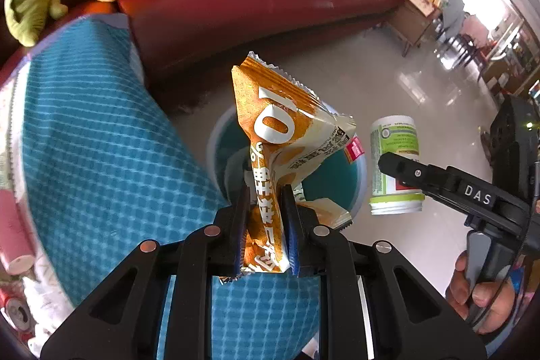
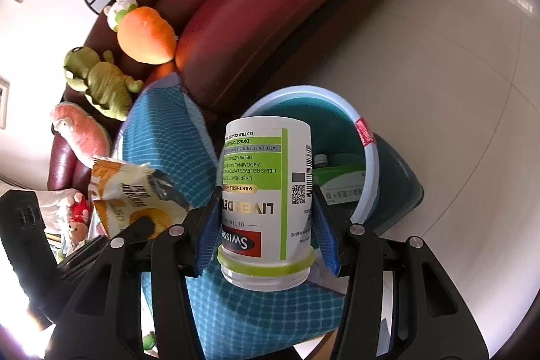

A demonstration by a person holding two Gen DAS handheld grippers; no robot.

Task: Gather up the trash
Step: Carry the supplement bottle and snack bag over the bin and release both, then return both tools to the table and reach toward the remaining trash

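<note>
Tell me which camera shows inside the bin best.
Right wrist: it looks down into the teal bin, showing a green-and-white box already inside. In the left wrist view the held wrapper covers most of the bin's opening.

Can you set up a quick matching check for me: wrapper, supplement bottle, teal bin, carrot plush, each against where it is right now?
Things:
1. orange-and-white crinkled foil snack wrapper
2. white plastic supplement bottle with green label
3. round teal plastic bin with pale rim
4. orange carrot-shaped plush toy

Places:
A. on the dark red leather sofa
B. on the tiled floor, beside the sofa
C. clamped in the right hand-held gripper
D. clamped in the left hand-held gripper

Pairs: 1-D, 2-C, 3-B, 4-A
</note>
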